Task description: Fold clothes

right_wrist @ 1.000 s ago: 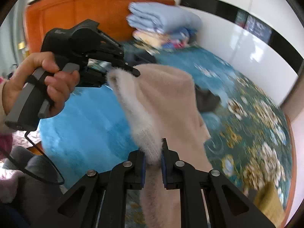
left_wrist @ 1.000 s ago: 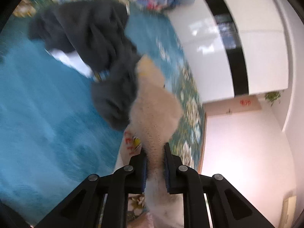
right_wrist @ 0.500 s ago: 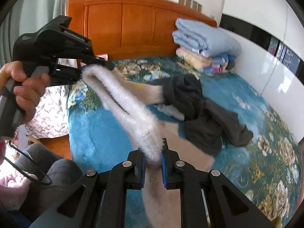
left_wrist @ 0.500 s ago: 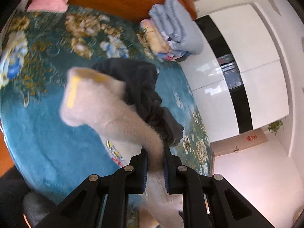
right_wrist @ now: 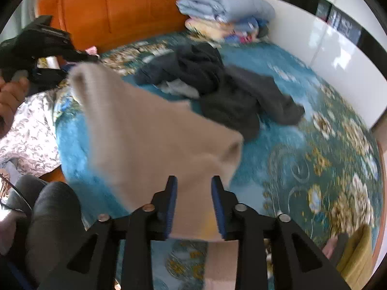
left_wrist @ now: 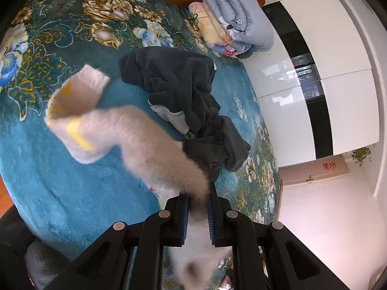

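Observation:
A fuzzy beige garment [left_wrist: 150,145] hangs in the air over the bed; a sleeve with a yellow-striped cuff [left_wrist: 72,111] swings out to the left. My left gripper [left_wrist: 197,193] is shut on its edge. In the right wrist view the beige garment [right_wrist: 150,130] spreads wide and blurred between the two grippers. My right gripper [right_wrist: 194,181] stands open, the cloth lying between its blue pads without being pinched. The left gripper [right_wrist: 48,46] shows at the upper left, held in a hand.
A pile of dark grey clothes [left_wrist: 188,101] lies mid-bed on the teal floral blanket [left_wrist: 48,169]. Folded quilts [left_wrist: 237,19] are stacked by the wooden headboard [right_wrist: 108,12]. White wardrobe doors [left_wrist: 314,72] stand on the right. A patterned cloth [right_wrist: 29,130] lies at the left.
The right gripper has opened and released its pinch on the beige garment. The garment has swung and spread wider; the sleeve has flung out further to the left.

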`<act>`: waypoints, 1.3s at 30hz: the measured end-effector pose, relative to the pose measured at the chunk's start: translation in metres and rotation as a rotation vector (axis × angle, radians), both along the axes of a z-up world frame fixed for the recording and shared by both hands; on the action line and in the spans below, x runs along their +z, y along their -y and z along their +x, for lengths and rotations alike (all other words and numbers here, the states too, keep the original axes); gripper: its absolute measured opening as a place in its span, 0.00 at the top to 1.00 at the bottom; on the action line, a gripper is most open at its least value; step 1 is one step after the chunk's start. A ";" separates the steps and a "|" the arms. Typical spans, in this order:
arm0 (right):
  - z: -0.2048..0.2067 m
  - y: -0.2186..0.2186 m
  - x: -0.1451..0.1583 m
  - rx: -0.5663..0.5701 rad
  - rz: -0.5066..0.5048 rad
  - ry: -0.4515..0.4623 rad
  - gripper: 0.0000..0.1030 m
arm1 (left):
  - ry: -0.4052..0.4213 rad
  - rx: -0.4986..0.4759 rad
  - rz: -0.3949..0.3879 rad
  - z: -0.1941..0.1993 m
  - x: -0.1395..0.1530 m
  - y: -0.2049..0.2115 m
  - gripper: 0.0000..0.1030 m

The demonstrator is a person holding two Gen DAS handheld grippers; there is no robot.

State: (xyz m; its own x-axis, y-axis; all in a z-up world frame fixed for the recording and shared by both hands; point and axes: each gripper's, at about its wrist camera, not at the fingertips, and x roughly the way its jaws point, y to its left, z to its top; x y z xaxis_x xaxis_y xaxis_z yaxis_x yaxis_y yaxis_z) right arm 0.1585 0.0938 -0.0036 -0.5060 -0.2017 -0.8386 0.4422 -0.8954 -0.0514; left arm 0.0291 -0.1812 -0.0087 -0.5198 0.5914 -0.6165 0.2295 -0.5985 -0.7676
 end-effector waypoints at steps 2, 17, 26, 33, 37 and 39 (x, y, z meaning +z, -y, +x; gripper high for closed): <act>0.002 -0.003 -0.007 0.011 -0.002 0.020 0.53 | 0.018 0.004 -0.002 -0.003 -0.007 0.000 0.85; -0.008 0.049 -0.081 0.169 0.037 0.022 0.31 | 0.029 -0.014 -0.046 -0.022 0.001 -0.012 0.85; -0.037 0.029 -0.074 0.029 0.058 0.015 0.87 | 0.014 -0.007 -0.049 -0.020 0.003 -0.008 0.86; -0.071 -0.021 -0.031 -0.158 0.007 -0.050 0.88 | -0.007 -0.078 -0.031 -0.012 0.000 -0.009 0.84; -0.094 -0.026 -0.020 -0.206 0.012 -0.074 0.88 | -0.023 -0.182 -0.096 -0.005 0.001 -0.015 0.79; -0.105 -0.028 -0.015 -0.213 0.013 -0.075 0.88 | -0.043 -0.240 -0.178 -0.001 0.005 -0.020 0.67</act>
